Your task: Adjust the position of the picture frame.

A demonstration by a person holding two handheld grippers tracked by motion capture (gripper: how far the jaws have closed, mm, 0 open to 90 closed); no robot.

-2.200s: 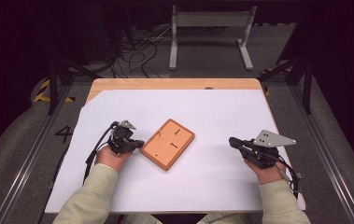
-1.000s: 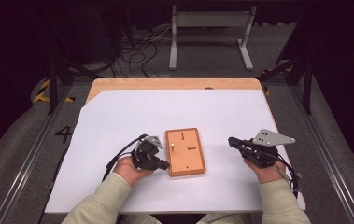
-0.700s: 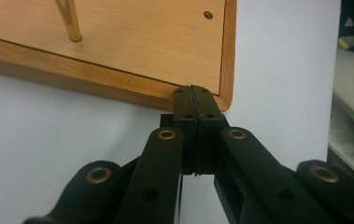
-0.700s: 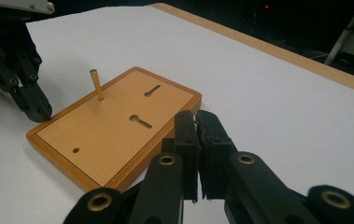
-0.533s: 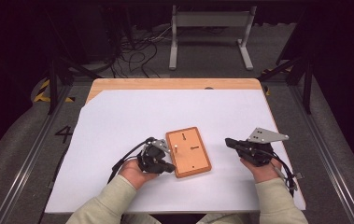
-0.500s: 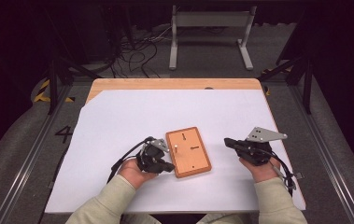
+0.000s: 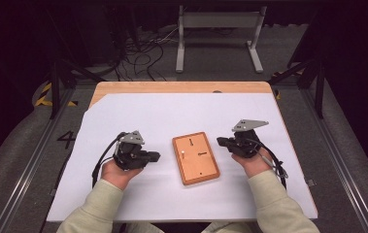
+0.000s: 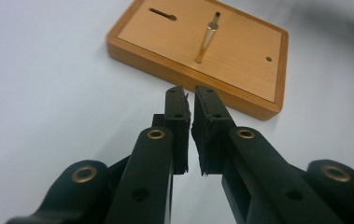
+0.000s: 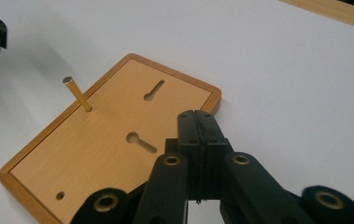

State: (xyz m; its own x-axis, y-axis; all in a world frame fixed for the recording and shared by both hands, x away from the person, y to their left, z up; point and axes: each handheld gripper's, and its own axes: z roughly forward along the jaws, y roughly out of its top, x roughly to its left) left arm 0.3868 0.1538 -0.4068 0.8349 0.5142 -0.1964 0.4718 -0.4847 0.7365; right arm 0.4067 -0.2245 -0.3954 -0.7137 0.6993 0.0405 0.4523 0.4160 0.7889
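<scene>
Jaws of my left gripper (image 8: 189, 100) stand a narrow slit apart with nothing between them, having just opened a little; those of my right gripper (image 9: 197, 122) are pressed together, empty. Between the two lies the wooden board (image 7: 195, 158), flat on the white worktop (image 7: 138, 111), a brass pin (image 8: 206, 41) standing in it. Each gripper sits just beside one long edge.

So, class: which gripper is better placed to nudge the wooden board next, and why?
Probably right. The right gripper sits close beside the wooden board; the left gripper, its fingers just opening slightly, stands farther off.
</scene>
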